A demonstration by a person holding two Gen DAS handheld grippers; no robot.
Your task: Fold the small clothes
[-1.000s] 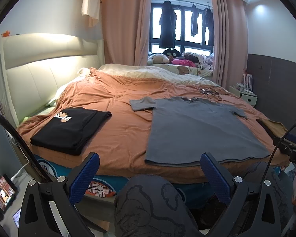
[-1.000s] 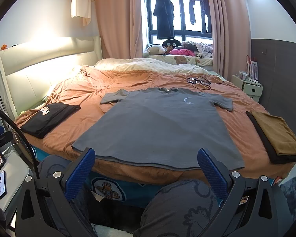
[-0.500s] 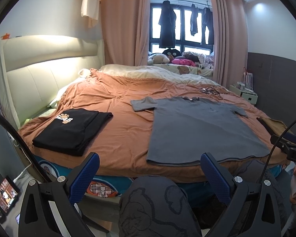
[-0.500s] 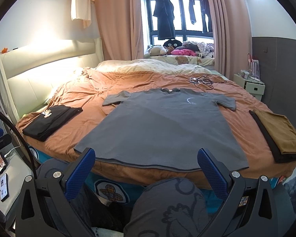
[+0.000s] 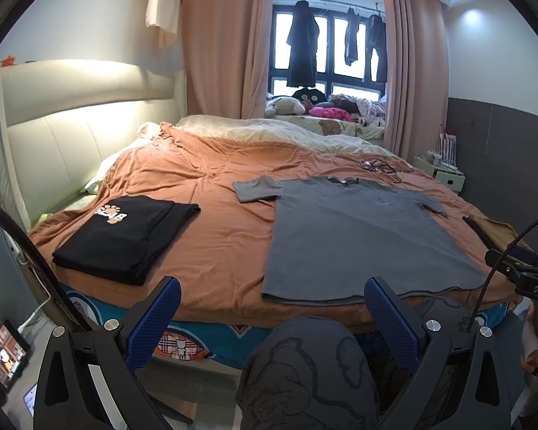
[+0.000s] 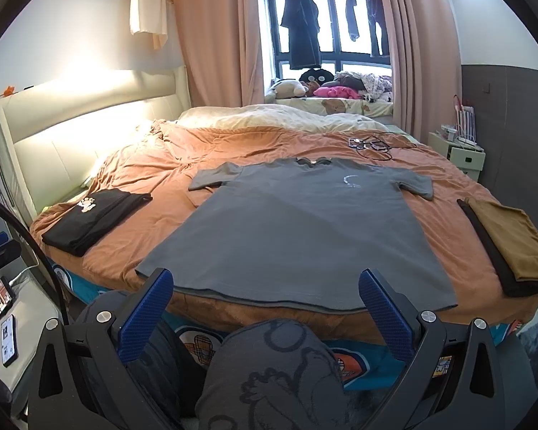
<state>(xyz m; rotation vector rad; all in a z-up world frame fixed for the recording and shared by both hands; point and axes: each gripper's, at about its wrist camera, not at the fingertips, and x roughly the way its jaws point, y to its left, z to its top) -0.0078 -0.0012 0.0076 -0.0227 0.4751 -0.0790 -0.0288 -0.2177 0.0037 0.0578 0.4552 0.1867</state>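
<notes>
While we look along both grippers toward the bed, these lines tell what we can and cannot make out.

Left gripper (image 5: 272, 308): released; its blue fingers stand wide apart, empty, low before the near edge of the bed.
Right gripper (image 6: 265, 301): likewise spread and empty, its fingers framing the near hem of the shirt without touching it.
Grey T-shirt (image 6: 297, 229): lies flat and unfolded on the orange bedspread (image 6: 154, 165), collar away from us, hem at the near edge, both sleeves out to the sides. We see a small pale mark on its chest but cannot read it.
Black folded garment (image 5: 125, 233): to the left of the shirt, well apart, with a paw-print design on top.
Brown folded cloth (image 6: 509, 240): to the right of the shirt, resting on something dark beneath it; in the left view it is mostly cut off behind the other gripper's body.
Knee (image 6: 269, 376): a person's leg in dark patterned fabric fills the bottom centre and hides the bed's side panel there.
Cables (image 6: 371, 145): a tangle beyond the collar, too small for us to identify.
Phone screens (image 5: 3, 354): at the far left, partly cropped by the lens edge.
Window (image 6: 326, 25): dark clothes hang before it; soft toys below are blurred.
</notes>
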